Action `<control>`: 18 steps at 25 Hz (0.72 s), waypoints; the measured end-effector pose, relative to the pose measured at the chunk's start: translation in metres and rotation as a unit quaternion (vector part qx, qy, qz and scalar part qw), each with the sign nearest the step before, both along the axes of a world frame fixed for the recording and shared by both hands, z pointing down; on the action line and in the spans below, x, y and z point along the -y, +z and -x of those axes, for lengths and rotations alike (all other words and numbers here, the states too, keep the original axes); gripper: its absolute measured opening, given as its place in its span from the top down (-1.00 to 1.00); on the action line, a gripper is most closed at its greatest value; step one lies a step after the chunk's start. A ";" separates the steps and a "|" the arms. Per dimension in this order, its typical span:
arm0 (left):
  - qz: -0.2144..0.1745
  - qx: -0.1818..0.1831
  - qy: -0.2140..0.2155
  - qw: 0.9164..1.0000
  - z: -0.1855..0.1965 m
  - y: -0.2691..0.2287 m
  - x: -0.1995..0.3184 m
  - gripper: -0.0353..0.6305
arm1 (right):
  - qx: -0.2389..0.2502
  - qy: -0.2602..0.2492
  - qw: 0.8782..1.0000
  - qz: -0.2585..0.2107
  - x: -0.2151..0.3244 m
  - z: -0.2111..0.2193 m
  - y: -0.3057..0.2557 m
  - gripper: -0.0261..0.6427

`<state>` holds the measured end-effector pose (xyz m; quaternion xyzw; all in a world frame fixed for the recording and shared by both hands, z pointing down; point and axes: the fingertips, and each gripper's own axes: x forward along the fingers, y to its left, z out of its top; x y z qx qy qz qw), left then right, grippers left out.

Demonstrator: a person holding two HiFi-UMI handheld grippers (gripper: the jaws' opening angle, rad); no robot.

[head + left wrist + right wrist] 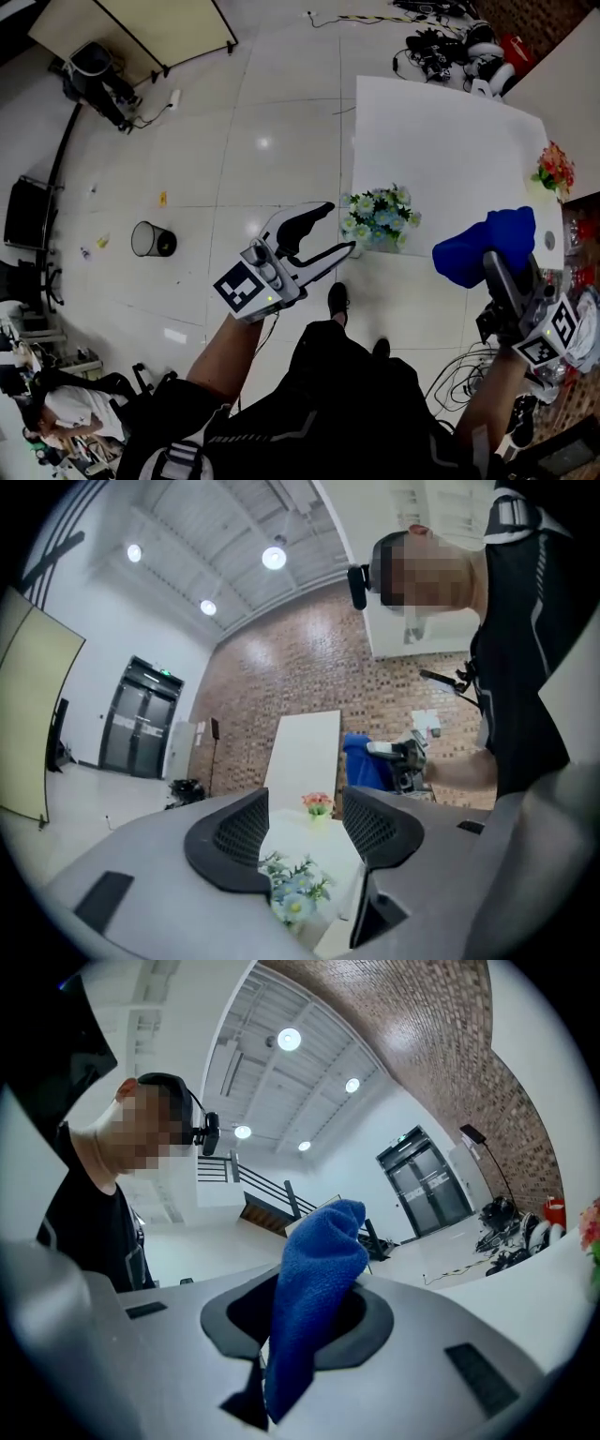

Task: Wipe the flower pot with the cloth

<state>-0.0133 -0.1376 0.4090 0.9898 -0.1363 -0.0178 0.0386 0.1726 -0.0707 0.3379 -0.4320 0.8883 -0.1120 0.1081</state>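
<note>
Blue cloth [319,1251] fills the close view of the right hand-held gripper [305,1321], whose jaws are clamped on its lower folds. It looks soft, limp and light, so it should drape well over a curved surface. In the head view it hangs to the right of the flower pot [378,225].

That pot stands at the near left corner of the white worktop [441,141], its body mostly hidden under pale blue and white blooms. I judge it small, light and top-heavy, likely to slide or tip when rubbed. The best hold is low on its wall, under the delicate stems.

Just left of the flower pot hovers the left hand-held gripper [339,227], jaws apart and empty. Well right of the flower pot, a red-flowered pot [555,169] sits at the worktop's edge.
</note>
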 end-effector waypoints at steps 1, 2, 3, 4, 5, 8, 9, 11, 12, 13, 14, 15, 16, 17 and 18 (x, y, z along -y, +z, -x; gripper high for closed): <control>-0.005 0.008 -0.012 1.000 -0.004 -0.003 -0.011 0.13 | 0.005 0.001 1.000 -0.005 -0.009 -0.003 -0.004 0.69; -0.007 0.015 -0.028 0.999 -0.007 -0.004 -0.021 0.14 | 0.012 0.000 1.000 -0.011 -0.019 -0.007 -0.008 0.69; -0.004 0.016 -0.047 0.999 -0.009 -0.005 -0.032 0.14 | 0.016 -0.004 1.000 -0.015 -0.030 -0.010 -0.012 0.69; 0.003 0.009 -0.067 0.998 -0.010 -0.007 -0.045 0.15 | 0.015 -0.009 1.000 -0.016 -0.044 -0.013 -0.015 0.69; 0.011 -0.002 -0.084 0.996 -0.011 -0.011 -0.060 0.22 | 0.009 -0.015 1.000 -0.017 -0.058 -0.015 -0.018 0.69; 0.015 -0.021 -0.121 0.992 -0.016 -0.027 -0.102 0.38 | -0.014 -0.024 0.999 -0.019 -0.094 -0.021 -0.028 0.69; 0.014 -0.023 -0.132 0.991 -0.017 -0.032 -0.114 0.44 | -0.021 -0.024 0.999 -0.016 -0.104 -0.022 -0.030 0.69; 0.015 -0.032 -0.148 0.988 -0.016 -0.045 -0.137 0.57 | -0.034 -0.024 0.999 -0.008 -0.124 -0.021 -0.029 0.69; 0.016 -0.041 -0.154 0.987 -0.014 -0.053 -0.147 0.73 | -0.040 -0.025 0.999 -0.006 -0.134 -0.019 -0.029 0.69; 0.015 -0.052 -0.161 0.985 -0.011 -0.062 -0.157 0.88 | -0.047 -0.028 0.998 -0.006 -0.143 -0.016 -0.028 0.69; 0.015 -0.062 -0.170 0.983 -0.005 -0.072 -0.166 0.88 | -0.054 -0.032 0.998 -0.008 -0.150 -0.011 -0.029 0.69; 0.019 -0.072 -0.179 0.981 0.001 -0.081 -0.175 0.88 | -0.059 -0.035 0.998 -0.011 -0.158 -0.004 -0.030 0.69; 0.025 -0.080 -0.183 0.980 0.007 -0.089 -0.184 0.88 | -0.058 -0.037 0.997 -0.015 -0.165 0.002 -0.032 0.69; 0.031 -0.086 -0.181 0.979 0.013 -0.096 -0.194 0.88 | -0.054 -0.037 0.998 -0.018 -0.172 0.010 -0.034 0.69; 0.032 -0.088 -0.176 0.980 0.018 -0.102 -0.204 0.88 | -0.048 -0.036 0.998 -0.021 -0.180 0.018 -0.036 0.69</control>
